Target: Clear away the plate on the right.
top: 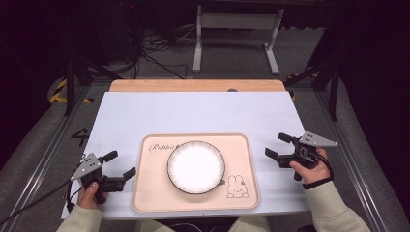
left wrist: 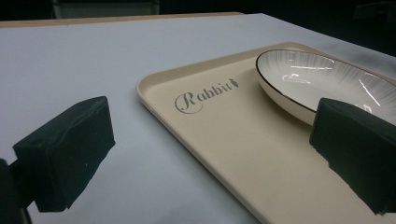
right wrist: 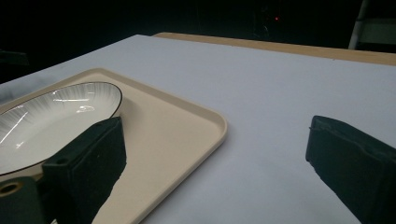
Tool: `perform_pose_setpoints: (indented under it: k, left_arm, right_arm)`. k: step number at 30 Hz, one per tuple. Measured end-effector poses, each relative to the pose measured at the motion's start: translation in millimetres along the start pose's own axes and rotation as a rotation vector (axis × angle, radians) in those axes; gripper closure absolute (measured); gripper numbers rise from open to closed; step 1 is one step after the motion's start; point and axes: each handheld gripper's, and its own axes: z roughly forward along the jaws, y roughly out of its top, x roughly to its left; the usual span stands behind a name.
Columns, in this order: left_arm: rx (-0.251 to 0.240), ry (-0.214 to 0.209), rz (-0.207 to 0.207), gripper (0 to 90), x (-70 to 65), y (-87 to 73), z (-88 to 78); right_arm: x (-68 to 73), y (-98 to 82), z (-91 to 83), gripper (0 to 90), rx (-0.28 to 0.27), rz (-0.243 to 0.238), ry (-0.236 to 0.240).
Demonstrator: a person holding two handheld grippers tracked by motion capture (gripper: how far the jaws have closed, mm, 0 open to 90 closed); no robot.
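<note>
A white plate [top: 196,166] with a thin dark rim sits in the middle of a beige tray [top: 157,193] printed with "Rabbit" and a small rabbit drawing. My left gripper [top: 121,164] rests open at the tray's left edge, held by a hand. My right gripper [top: 276,145] is open to the right of the tray, above the white table cover. In the left gripper view the plate [left wrist: 322,79] lies ahead on the tray [left wrist: 224,135], between wide-apart jaws. The right gripper view shows the plate [right wrist: 51,121] at left and the tray's corner [right wrist: 201,121], with nothing between the jaws.
A white cover [top: 193,111] lies over the table, with a wooden strip [top: 193,85] along the far edge. Beyond stand a white metal frame [top: 237,29], black stands and cables on the floor.
</note>
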Motion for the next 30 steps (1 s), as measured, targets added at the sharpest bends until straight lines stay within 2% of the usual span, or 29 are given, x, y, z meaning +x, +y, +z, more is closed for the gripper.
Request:
perform_pose_setpoints:
  k: [8,15,30]
  left_arm:
    - [0.002,0.002,0.003,0.4,-0.1,0.1,-0.1]
    - [0.003,0.002,0.014,0.4,0.6,0.3,-0.3]
    - [0.002,-0.002,0.005,0.4,0.0,0.1,0.0]
  right_arm:
    - [0.8,-14.7,-3.7,4.8,-0.024,0.01,-0.009]
    - [2.6,-25.8,-2.8,4.7,-0.012,0.008,-0.002]
    - [5.0,-27.5,-2.5,4.9,-0.011,-0.015,0.0]
